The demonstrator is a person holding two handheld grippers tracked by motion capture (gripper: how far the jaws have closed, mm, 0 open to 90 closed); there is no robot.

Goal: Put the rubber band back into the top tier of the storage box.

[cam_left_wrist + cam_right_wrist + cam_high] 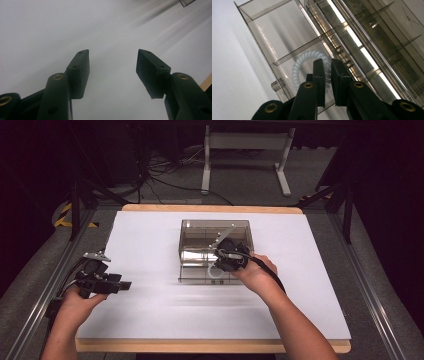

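Right gripper (326, 62), low in the frame center, has jaws nearly shut, pinching a white coil hair tie (298, 67) in the clear box (190, 227) mid-table. Left gripper (112, 56) sits wide open w/ nothing in it, over the white table (150, 315).

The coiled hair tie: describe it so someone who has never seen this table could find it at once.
On the white table stands a smoky clear plastic drawer organiser. In its pulled-out front drawer lies the pale, translucent spiral-coil hair tie, at the right gripper. It is the one curly ring among flat dividers.
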